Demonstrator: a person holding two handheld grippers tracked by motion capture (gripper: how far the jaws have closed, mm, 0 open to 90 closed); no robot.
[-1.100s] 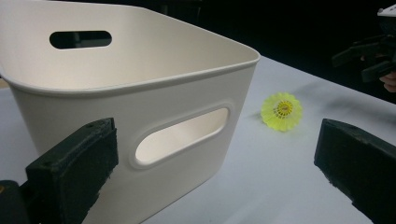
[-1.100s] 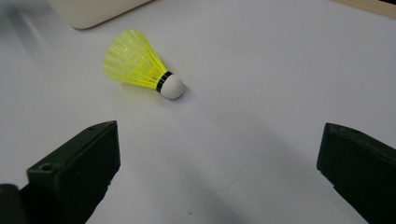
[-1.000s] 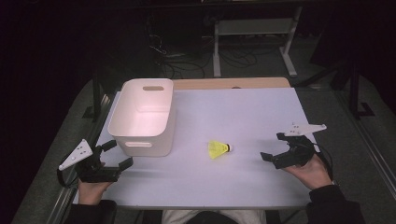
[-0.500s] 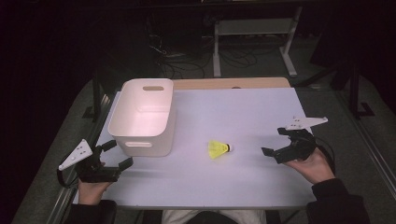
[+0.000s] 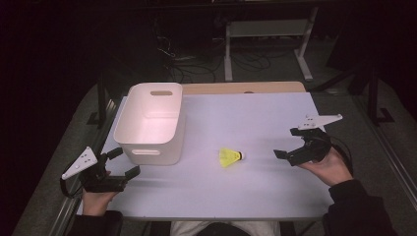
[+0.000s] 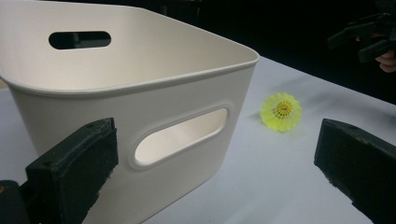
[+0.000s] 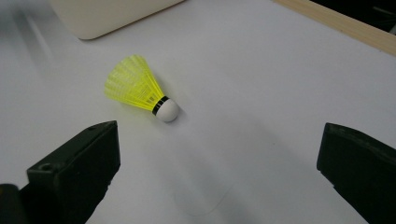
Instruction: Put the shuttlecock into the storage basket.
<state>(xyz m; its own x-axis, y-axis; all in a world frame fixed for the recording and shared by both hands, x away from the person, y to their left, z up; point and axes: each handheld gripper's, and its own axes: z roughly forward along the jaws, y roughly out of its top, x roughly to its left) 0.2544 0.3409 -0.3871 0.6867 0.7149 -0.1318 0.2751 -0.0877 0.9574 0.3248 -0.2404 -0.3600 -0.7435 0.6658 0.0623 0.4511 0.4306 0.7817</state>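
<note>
We count one yellow shuttlecock, lying on table just ahead of right gripper, jaws spread, nothing between. One white bin directly ahead of left gripper, also spread, empty.

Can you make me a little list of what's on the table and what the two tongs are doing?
birdie: yellow shuttlecock lying on its side, white tip toward the right tongs
box: white bin, empty, left of the birdie
table: white top
left tongs: open, near the bin, holding nothing
right tongs: open, facing the birdie, not touching it
</note>
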